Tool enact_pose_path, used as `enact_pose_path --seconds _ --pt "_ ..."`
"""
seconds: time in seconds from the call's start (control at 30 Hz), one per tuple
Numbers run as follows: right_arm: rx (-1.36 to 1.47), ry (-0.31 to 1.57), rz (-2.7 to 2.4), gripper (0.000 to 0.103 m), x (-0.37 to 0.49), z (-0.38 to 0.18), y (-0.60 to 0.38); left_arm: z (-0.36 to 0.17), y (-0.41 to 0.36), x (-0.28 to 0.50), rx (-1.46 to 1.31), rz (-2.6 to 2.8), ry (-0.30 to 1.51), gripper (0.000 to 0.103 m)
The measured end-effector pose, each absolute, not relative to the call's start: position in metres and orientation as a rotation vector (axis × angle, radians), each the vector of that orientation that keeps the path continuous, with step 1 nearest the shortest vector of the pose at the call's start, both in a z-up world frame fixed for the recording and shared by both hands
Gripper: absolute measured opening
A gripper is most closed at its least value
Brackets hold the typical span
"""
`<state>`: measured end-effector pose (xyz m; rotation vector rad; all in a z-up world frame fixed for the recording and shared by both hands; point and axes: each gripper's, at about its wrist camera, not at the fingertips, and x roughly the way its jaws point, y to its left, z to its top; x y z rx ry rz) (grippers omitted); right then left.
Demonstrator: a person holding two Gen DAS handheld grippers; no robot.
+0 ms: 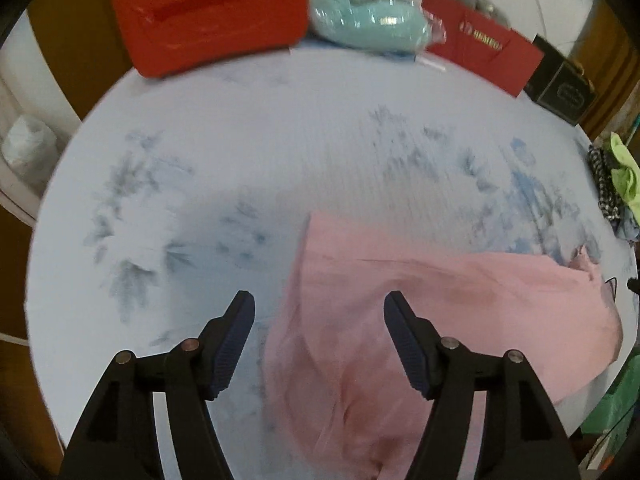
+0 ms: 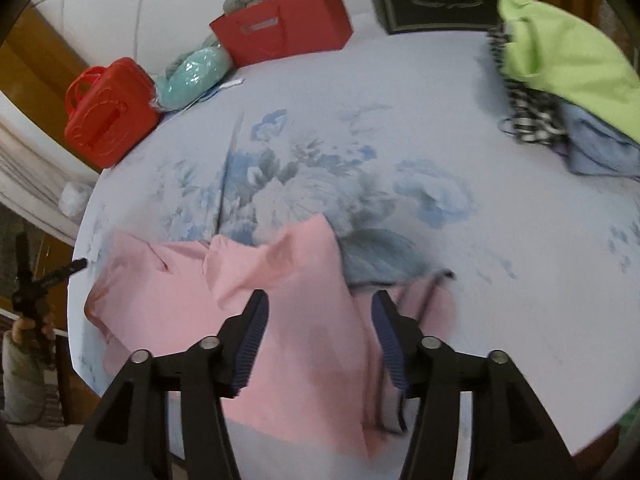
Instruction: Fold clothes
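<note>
Hovering over the bed w/ both claws spread wide and gripping nothing: left gripper and right gripper each frame the pink garment between their fingers, lower centre of both views. Neither pad touches cloth as far as I can tell; both pics are motion-blurred, so contact at the very bottom edge can't be settled.

Pink garment lies on the floral bedsheet, toward the lower right in the left wrist view, lower left to centre in the right wrist view. It's rumpled, not flat: a raised ridge and a corner flipped up near mid-frame in the right view, one side hanging past the sheet's lower edge. Some layers overlap, but whether that's a deliberate fold or just a heap, can't say. A dark cord or strap shows just right of the right claw's fingers.

Wide jaws probably mean each claw is lined up to pinch an edge, or has let one go; the scene fits either.

Pile of other clothes (lime green, b/w pattern, pale blue) sits upper right in the right view, well apart from the pink one, likely waiting or already done. Red case, teal bundle, red paper bag line the top edge, clear of the work area.
</note>
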<state>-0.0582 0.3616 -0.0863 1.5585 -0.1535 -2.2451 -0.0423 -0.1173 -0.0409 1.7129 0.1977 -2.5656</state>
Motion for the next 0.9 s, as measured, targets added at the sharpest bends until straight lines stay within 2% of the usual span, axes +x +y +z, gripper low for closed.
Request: enact_pose_path --seconds 0.03,0.23,0.3,0.37,0.4,0.43,0.47,0.5,0.6,0.77,0.9 --pt "1.566 -0.15 -2.236 0.066 -0.063 -0.089 0.357 -0.047 -0.115 -0.045 1.731 -2.561 0.202 0.068" --pt "1.636 -0.107 -2.161 0.072 -0.092 -0.117 0.331 -0.083 -0.1 -0.062 1.827 -2.532 0.211 0.068" --pt "1.674 -0.074 -2.131 0.082 -0.098 -0.129 0.322 -0.089 -0.094 -0.062 1.838 -2.523 0.191 0.068" --pt "1.706 -0.055 -2.12 0.084 -0.102 -0.141 0.317 -0.095 -0.087 -0.063 1.848 -2.513 0.17 0.067" --pt "1.727 -0.04 -2.111 0.084 -0.103 -0.147 0.314 -0.098 -0.084 -0.064 1.853 -2.509 0.159 0.051" --pt "1.732 -0.001 -2.113 0.063 -0.103 -0.15 0.31 -0.097 -0.082 -0.064 1.834 -2.502 0.108 0.037" --pt "1.721 0.064 -2.129 0.027 -0.102 -0.15 0.304 -0.095 -0.08 -0.065 1.815 -2.494 0.059 0.002" --pt "1.706 0.112 -2.141 0.002 -0.101 -0.147 0.298 -0.093 -0.082 -0.068 1.829 -2.498 0.073 0.002" --pt "1.633 0.2 -2.177 0.0 -0.1 -0.127 0.284 -0.073 -0.089 -0.073 1.775 -2.542 0.099 0.001" --pt "1.341 0.176 -2.346 0.0 -0.129 -0.044 0.282 -0.006 -0.111 -0.096 1.562 -2.684 0.157 0.001" --pt "1.128 0.225 -2.463 0.0 -0.194 0.015 0.268 0.04 -0.139 -0.151 1.331 -2.723 0.084 0.001"
